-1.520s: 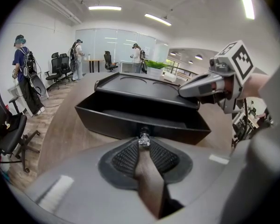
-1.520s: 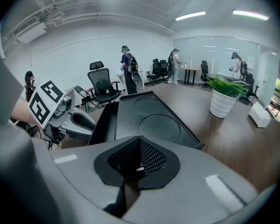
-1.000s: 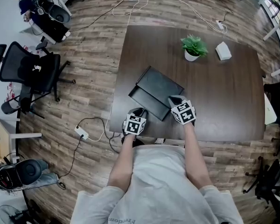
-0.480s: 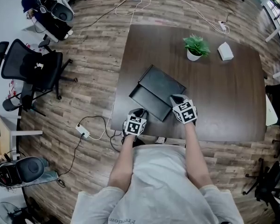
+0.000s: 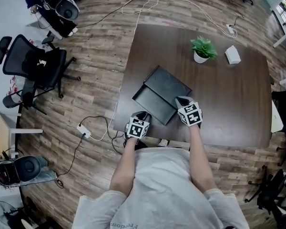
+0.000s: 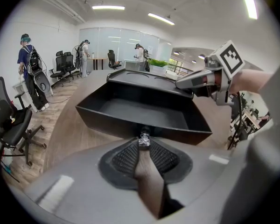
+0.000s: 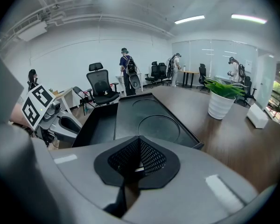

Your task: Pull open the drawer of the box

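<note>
Grip: left gripper closed on the small metal knob at the middle of the drawer's near front wall, pads pinching it from both sides.
Brace: right gripper closed with nothing seen between the pads, tip apparently resting on the near right corner of the box; actual contact hard to confirm.
Drawer: drawer already drawn well out of the box toward the near left, empty inside, with only its far part under the lid.
Box: flat and black, lid marked with two round recesses, lying at an angle on the near left part of the table.
Pull: best kept straight along the drawer's own line, low and level, with no twist at the knob. Firm pinch advised, since the knob is small and probably slippery. Downward press from the right side is likely needed to stop the light box sliding along. Little travel probably left, so an easy finish rather than a jerk.
Arms: both forearms reaching forward from the body. Left hand back at the near table edge, right hand further in over the box.
Beyond: potted plant and a small white block at the far right, well apart from the work.
</note>
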`<control>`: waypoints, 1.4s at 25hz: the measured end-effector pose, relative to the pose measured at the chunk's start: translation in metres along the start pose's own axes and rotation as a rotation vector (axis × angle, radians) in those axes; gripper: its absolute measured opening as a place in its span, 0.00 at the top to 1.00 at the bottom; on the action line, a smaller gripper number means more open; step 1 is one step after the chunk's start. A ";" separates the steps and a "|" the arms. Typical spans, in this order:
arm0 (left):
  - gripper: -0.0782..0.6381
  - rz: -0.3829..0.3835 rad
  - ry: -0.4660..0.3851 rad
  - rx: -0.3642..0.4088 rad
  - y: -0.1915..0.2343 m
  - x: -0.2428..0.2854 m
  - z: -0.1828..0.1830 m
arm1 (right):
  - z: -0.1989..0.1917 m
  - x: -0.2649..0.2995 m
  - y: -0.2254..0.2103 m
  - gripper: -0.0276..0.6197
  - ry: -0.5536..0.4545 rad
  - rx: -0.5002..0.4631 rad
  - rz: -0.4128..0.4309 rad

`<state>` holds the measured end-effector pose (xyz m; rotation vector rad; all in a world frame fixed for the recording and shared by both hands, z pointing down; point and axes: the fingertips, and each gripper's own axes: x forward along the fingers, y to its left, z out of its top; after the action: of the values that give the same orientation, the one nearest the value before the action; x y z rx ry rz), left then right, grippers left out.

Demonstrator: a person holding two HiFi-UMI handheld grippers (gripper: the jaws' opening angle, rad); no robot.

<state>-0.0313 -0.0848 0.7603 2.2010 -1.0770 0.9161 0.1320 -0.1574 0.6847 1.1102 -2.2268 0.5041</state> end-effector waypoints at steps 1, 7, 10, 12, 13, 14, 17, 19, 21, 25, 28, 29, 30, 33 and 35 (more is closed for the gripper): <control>0.71 -0.001 0.001 -0.001 0.000 0.000 -0.001 | 0.000 0.000 0.000 0.95 -0.001 0.000 0.000; 0.71 0.002 -0.010 -0.002 0.000 -0.004 -0.006 | 0.001 0.000 0.000 0.95 -0.008 0.002 -0.003; 0.71 0.004 -0.011 -0.004 0.001 -0.006 -0.009 | 0.001 0.000 0.000 0.95 -0.011 0.003 -0.008; 0.71 0.001 -0.011 -0.012 0.000 -0.008 -0.010 | 0.001 0.000 -0.001 0.95 -0.013 0.004 -0.010; 0.71 -0.001 -0.010 -0.016 -0.001 -0.009 -0.010 | 0.001 0.000 -0.001 0.95 -0.015 0.004 -0.011; 0.71 -0.002 -0.012 -0.017 -0.001 -0.010 -0.010 | 0.001 0.000 -0.001 0.95 -0.016 0.004 -0.012; 0.71 -0.004 -0.021 -0.020 -0.001 -0.012 -0.009 | 0.002 0.000 0.000 0.95 -0.017 0.004 -0.013; 0.71 -0.003 -0.025 -0.024 -0.001 -0.012 -0.009 | 0.002 0.001 0.000 0.95 -0.018 0.004 -0.014; 0.71 0.000 -0.027 -0.028 -0.001 -0.013 -0.009 | 0.002 0.000 0.000 0.95 -0.019 0.003 -0.013; 0.71 0.007 -0.029 -0.039 0.000 -0.013 -0.010 | 0.002 0.000 0.001 0.95 -0.021 0.003 -0.011; 0.71 0.010 -0.027 -0.046 0.000 -0.012 -0.011 | 0.001 0.000 0.000 0.95 -0.021 0.005 -0.012; 0.71 0.010 -0.027 -0.046 0.000 -0.012 -0.011 | 0.001 0.000 0.000 0.95 -0.022 0.006 -0.013; 0.71 0.010 -0.027 -0.046 0.000 -0.012 -0.011 | 0.001 0.000 0.000 0.95 -0.021 0.007 -0.014; 0.70 0.010 -0.026 -0.043 0.000 -0.014 -0.012 | 0.001 0.000 -0.001 0.95 -0.021 0.008 -0.016; 0.70 0.015 -0.022 -0.044 0.002 -0.015 -0.014 | 0.001 0.000 -0.001 0.95 -0.020 0.010 -0.017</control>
<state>-0.0444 -0.0690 0.7578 2.1747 -1.1151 0.8682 0.1325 -0.1591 0.6838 1.1426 -2.2323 0.4995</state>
